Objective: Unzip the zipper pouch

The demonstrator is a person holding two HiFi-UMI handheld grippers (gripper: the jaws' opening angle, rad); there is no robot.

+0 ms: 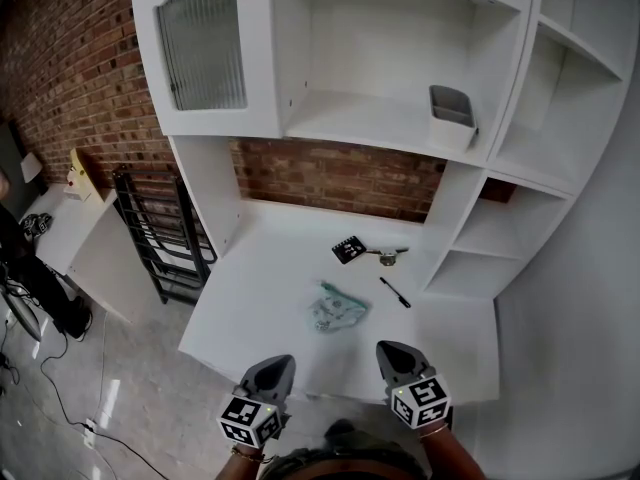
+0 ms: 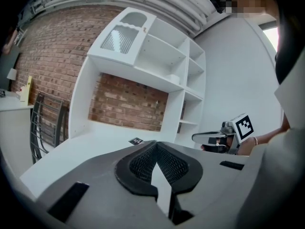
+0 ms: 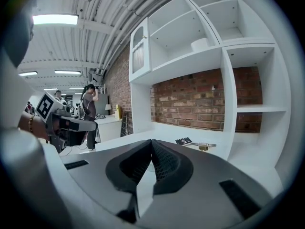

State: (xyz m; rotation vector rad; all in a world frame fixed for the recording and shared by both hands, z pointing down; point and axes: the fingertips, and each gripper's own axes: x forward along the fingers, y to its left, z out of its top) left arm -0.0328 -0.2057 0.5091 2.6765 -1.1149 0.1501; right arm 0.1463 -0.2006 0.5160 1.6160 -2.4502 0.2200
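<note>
Left gripper view looks straight along the left gripper: its two ribbed pads are pressed together at the tips with nothing caught between them. The right gripper view tells the same of the right gripper, clenched on empty air. From the head view both are held low at the near edge of the white desk, side by side and apart from one another, neither touching anything on it. Ahead of the two sets of jaws, roughly between their lines, lies the zipper pouch, a small pale greenish thing flat on the desk, near the tips but clear of both. Beyond it, on the right gripper's side, is a black pen. Further out, toward the brick back wall, sit a black marker card and a small metal piece just beside it. High above all that, a grey bin stands in the shelf unit. The zip itself is too small to read from here, but with neither gripper on the pouch I'd judge the unzipping hasn't begun. What's left is everything: reaching in, pinning the pouch with one gripper, catching the pull with the other and drawing it along.
</note>
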